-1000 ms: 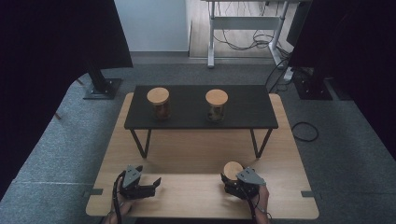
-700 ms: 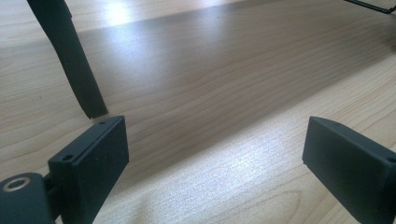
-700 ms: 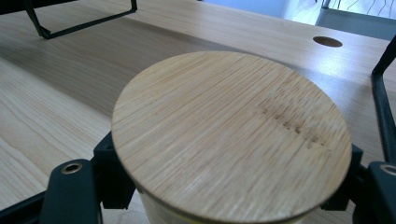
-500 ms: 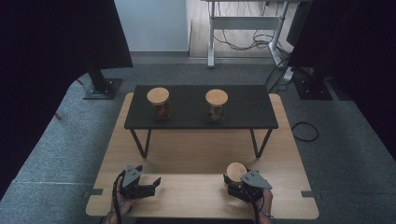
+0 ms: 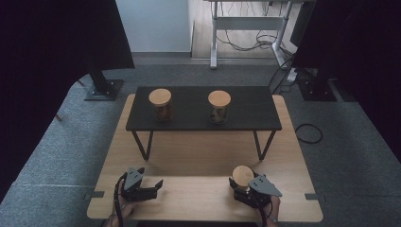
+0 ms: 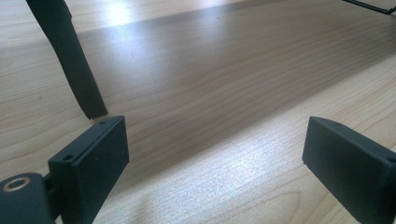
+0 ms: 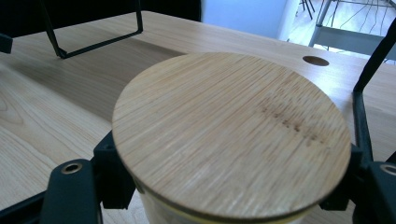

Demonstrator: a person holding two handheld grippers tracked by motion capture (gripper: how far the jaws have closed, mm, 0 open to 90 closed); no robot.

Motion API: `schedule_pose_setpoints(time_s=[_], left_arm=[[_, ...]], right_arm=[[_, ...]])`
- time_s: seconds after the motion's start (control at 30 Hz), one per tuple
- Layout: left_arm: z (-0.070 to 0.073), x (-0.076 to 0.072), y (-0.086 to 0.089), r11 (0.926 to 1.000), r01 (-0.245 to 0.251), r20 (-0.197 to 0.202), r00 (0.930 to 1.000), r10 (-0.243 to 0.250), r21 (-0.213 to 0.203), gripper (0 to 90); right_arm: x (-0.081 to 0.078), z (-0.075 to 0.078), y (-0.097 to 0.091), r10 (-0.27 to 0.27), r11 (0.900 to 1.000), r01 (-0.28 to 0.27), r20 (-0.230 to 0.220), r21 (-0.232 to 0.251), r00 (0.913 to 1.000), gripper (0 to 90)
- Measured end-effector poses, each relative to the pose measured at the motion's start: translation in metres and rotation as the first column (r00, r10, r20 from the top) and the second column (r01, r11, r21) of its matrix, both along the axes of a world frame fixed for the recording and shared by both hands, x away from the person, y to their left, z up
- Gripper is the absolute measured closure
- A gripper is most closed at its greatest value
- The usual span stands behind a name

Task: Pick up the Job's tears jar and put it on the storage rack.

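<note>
The jaws of the right gripper [image 5: 242, 185] are clamped on a round glass jar with a flat bamboo lid [image 7: 231, 135], one jaw pressing each side just below the lid. The jaws of the left gripper [image 5: 156, 187] stand wide apart with only the pale wooden desk [image 6: 210, 116] between them. Well beyond both pairs of jaws, two matching bamboo-lidded jars [image 5: 160, 104] [image 5: 219, 106] stand upright on a low black shelf [image 5: 250, 113].

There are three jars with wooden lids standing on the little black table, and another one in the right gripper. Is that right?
Not quite. The high view shows two jars on the black table: the left jar and the right jar. The right gripper does hold a third wooden-lidded jar.
</note>
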State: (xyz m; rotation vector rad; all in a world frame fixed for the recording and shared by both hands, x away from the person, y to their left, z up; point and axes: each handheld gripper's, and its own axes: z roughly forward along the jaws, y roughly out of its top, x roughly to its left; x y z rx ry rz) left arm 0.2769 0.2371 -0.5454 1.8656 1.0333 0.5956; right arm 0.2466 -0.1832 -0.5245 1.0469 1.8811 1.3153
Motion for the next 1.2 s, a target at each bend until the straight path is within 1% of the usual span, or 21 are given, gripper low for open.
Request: schedule_pose_setpoints(time_s=[0.3,0.43,0.63,0.83,1.03,1.2], left_arm=[[0.000,0.000,0.000,1.0000,-0.001,0.004,1.0000,0.001,0.000,6.5],[0.000,0.000,0.000,1.0000,0.002,0.003,1.0000,-0.002,0.002,6.5],[-0.001,0.002,-0.002,1.0000,0.006,-0.003,1.0000,-0.006,0.003,6.5],[-0.001,0.001,-0.003,0.9999,0.011,-0.002,0.9999,-0.011,0.004,6.5],[0.000,0.001,-0.001,1.0000,0.006,0.000,1.0000,-0.006,0.000,6.5],[-0.001,0.002,-0.003,0.9999,0.016,-0.001,0.9999,-0.016,0.005,6.5]], right_arm=[[-0.004,0.004,-0.003,0.006,1.0000,-0.006,0.011,0.007,0.9999,24.6],[-0.006,0.007,-0.004,0.015,0.9994,-0.015,0.014,0.031,0.9998,24.6],[-0.010,0.013,-0.005,0.024,0.9985,-0.026,0.030,0.047,0.9993,24.6],[-0.013,0.017,-0.006,0.020,0.9984,-0.022,0.044,0.052,0.9988,24.6],[-0.014,0.020,-0.010,0.013,0.9983,-0.016,0.055,0.056,0.9984,24.6],[-0.014,0.022,-0.013,0.008,0.9977,-0.012,0.060,0.067,0.9982,24.6]])
